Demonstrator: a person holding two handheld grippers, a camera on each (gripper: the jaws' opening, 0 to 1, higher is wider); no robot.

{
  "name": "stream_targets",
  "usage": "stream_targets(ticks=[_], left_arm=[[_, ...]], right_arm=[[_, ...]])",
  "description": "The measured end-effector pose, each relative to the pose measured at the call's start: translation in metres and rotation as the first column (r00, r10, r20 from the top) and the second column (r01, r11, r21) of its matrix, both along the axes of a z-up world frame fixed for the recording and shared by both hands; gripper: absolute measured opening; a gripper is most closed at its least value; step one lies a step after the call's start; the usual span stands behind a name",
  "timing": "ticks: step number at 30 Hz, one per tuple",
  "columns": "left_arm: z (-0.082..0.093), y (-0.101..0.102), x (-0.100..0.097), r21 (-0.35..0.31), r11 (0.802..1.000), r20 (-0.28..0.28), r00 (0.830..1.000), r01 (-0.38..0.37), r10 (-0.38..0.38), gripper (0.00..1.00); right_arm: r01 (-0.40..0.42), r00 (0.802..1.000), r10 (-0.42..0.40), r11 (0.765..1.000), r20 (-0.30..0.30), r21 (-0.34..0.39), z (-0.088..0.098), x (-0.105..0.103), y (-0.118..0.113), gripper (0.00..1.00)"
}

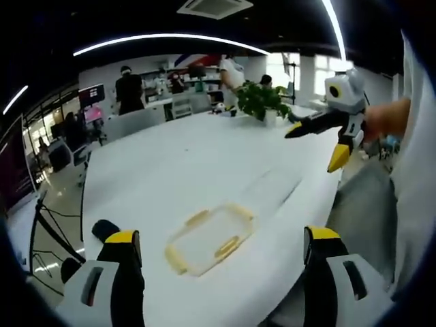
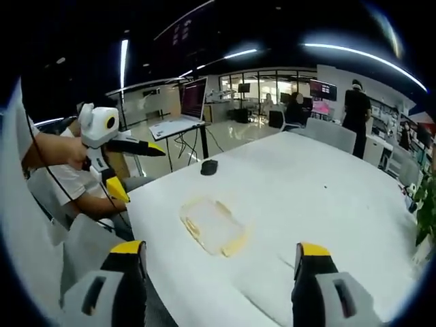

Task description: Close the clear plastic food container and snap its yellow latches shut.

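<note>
My left tool [image 1: 221,248] and right tool [image 2: 216,262] both hung spread and empty. The container [image 1: 210,238] lay on the white counter [image 1: 184,163] at 12 o'clock, lid seemingly down, 4 yellow latches [image 1: 227,246] unsnapped. I judged pressing opposite latches together best.
</note>
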State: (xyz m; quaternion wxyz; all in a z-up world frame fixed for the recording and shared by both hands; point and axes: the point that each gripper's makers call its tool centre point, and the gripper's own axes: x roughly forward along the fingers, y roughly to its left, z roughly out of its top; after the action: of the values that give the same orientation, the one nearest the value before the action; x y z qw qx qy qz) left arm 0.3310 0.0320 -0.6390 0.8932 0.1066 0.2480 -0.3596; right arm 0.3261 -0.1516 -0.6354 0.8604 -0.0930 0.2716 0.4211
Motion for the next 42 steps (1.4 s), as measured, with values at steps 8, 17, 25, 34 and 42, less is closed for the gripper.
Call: stream_targets(ticks=[8,17,25,34,42], left_arm=[[-0.008,0.008,0.011,0.017,1.0,-0.009,1.0,0.021,-0.021,0.97],[-0.014,0.009,0.016,0.035,0.996,-0.017,0.996,0.085,-0.084,0.97],[-0.026,0.012,0.02,0.045,0.989,-0.039,0.989,0.143,-0.141,0.98],[-0.035,0.019,0.029,0.08,0.978,-0.047,0.98,0.194,-0.191,0.98],[-0.041,0.024,0.035,0.108,0.969,-0.053,0.975,0.221,-0.216,0.98]], right_arm=[[-0.012,1.0,0.011,1.0,-0.011,-0.007,-0.005,0.011,0.007,0.9],[-0.056,0.998,0.056,0.998,-0.003,-0.037,-0.013,0.016,0.02,0.89],[-0.085,0.996,0.084,0.994,-0.011,-0.062,-0.021,0.022,0.025,0.89],[-0.124,0.992,0.123,0.988,-0.014,-0.093,-0.025,0.027,0.033,0.88],[-0.159,0.987,0.159,0.983,-0.009,-0.095,-0.024,0.028,0.044,0.87]])
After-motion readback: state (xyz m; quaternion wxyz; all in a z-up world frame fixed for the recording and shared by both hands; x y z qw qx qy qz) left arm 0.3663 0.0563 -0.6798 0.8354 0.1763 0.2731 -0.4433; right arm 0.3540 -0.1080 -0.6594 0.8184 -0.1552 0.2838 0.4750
